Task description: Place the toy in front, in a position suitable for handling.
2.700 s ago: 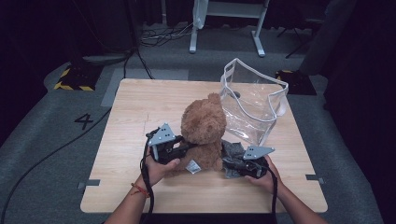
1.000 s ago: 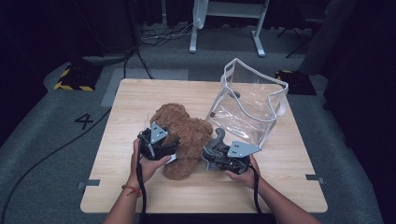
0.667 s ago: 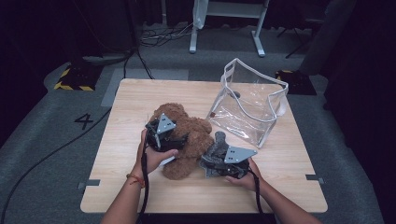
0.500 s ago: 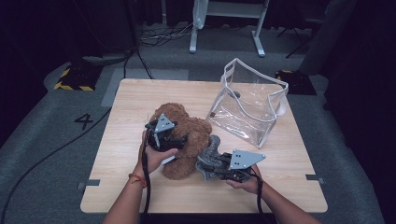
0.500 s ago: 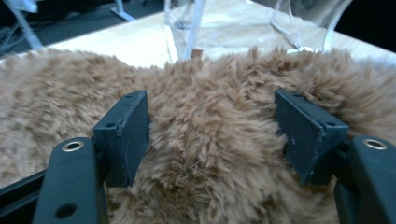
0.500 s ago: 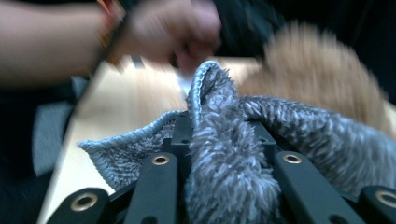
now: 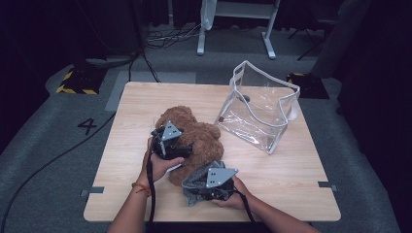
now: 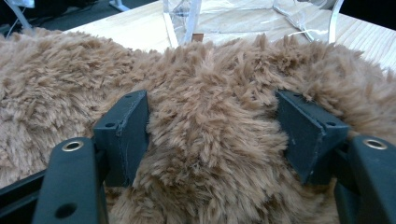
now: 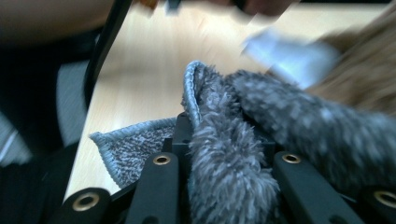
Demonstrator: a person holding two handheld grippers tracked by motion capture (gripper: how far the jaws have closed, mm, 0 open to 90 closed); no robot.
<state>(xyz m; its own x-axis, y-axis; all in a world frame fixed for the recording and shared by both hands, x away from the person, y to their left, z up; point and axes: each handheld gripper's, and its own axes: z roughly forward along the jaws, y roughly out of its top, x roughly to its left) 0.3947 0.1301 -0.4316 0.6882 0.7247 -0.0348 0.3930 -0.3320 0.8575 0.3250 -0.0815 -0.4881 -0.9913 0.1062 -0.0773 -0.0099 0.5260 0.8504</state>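
A brown teddy bear [image 7: 198, 137] lies on its side in the middle of the wooden table [image 7: 136, 102]. My left gripper [image 7: 187, 148] comes at it from the left and is shut on its furry body. In the left gripper view both pads [image 8: 125, 133] sink into the fur [image 8: 210, 70]. At the bear's near end, my right gripper [image 7: 198, 188] is shut on a grey fluffy cloth [image 7: 190, 183]. The right gripper view shows the cloth [image 9: 299, 121] bunched between the jaws of my right gripper [image 9: 224, 140], with one corner on the tabletop.
A clear plastic tote bag [image 7: 257, 114] stands open at the back right of the table, just beyond the bear; its strap and wall [image 8: 187, 18] rise behind the fur. Cables trail from both grippers over the near edge. Grey carpet surrounds the table.
The bear, upright at first, now lies on its side. My right gripper has drawn the grey cloth toward the near edge and to the left. The left gripper has stayed on the bear.
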